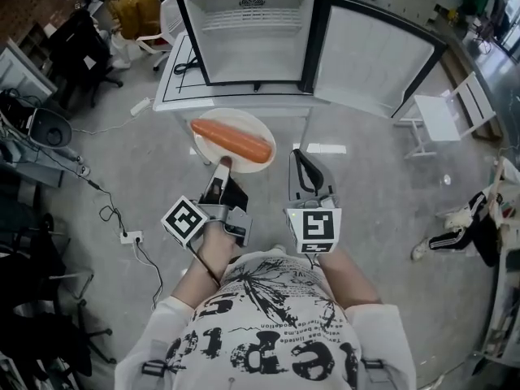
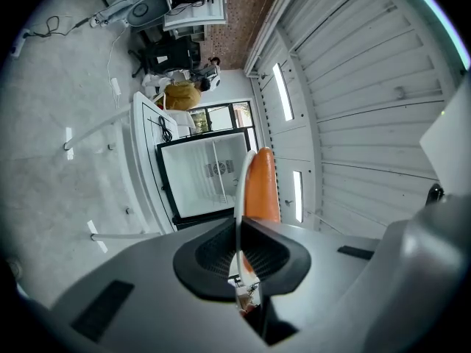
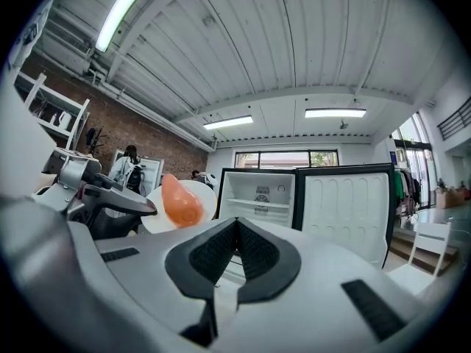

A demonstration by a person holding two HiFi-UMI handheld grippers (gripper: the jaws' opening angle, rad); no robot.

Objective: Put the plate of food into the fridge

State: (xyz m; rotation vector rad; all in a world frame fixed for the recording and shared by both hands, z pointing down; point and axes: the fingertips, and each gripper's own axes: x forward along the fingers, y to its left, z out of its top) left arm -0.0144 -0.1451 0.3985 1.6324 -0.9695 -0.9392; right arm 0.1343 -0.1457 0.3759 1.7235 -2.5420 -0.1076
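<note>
A white plate carries a long orange piece of food and hangs in the air in front of the fridge. My left gripper is shut on the plate's near rim. In the left gripper view the plate stands edge-on between the pads, with the food on its right side. The small fridge stands open on a low white table, its door swung to the right and its inside bare. My right gripper hangs shut and empty right of the plate. The right gripper view shows the plate and the fridge ahead.
A white folding chair stands right of the fridge door. Cables and a power strip lie on the concrete floor at the left, near dark office chairs. Clothes and shoes lie at the right.
</note>
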